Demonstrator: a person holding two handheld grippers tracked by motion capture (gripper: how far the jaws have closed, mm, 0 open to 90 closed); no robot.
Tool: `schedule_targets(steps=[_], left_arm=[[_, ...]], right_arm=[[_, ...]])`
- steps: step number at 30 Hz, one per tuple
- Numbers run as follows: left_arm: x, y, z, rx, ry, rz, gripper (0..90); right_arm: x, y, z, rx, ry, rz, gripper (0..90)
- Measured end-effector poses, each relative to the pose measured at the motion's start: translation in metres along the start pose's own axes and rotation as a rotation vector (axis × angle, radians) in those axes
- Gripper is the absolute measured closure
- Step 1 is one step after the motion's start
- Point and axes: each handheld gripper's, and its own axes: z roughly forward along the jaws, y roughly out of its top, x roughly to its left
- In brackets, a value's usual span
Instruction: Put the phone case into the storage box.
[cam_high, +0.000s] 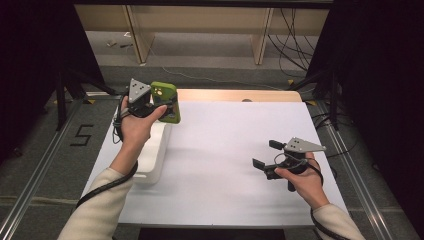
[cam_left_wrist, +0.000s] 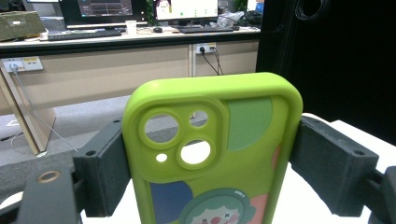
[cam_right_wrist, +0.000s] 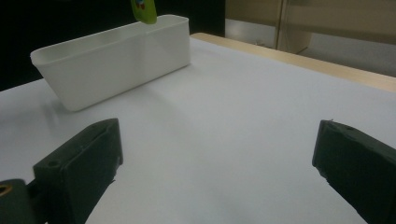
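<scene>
Clamping the green phone case (cam_left_wrist: 212, 154) by its side edges, the left gripper (cam_high: 150, 102) holds it upright above the white bin's (cam_right_wrist: 112, 60) far end near the table's left edge, while the right gripper (cam_high: 267, 157) hangs wide open, empty, over bare white tabletop (cam_high: 225, 150).

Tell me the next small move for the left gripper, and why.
Probably lower it, then open: the left gripper grips the green phone case by its sides, held over the far end of the white bin.
</scene>
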Motion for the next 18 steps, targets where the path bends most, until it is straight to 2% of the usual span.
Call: schedule_targets(steps=[18], left_arm=[[0.0054,-0.0004,-0.0008,0.0,0.018,-0.002,16.9]], right_arm=[[0.0004,0.0,0.0001,0.0,0.003,0.002,3.0]])
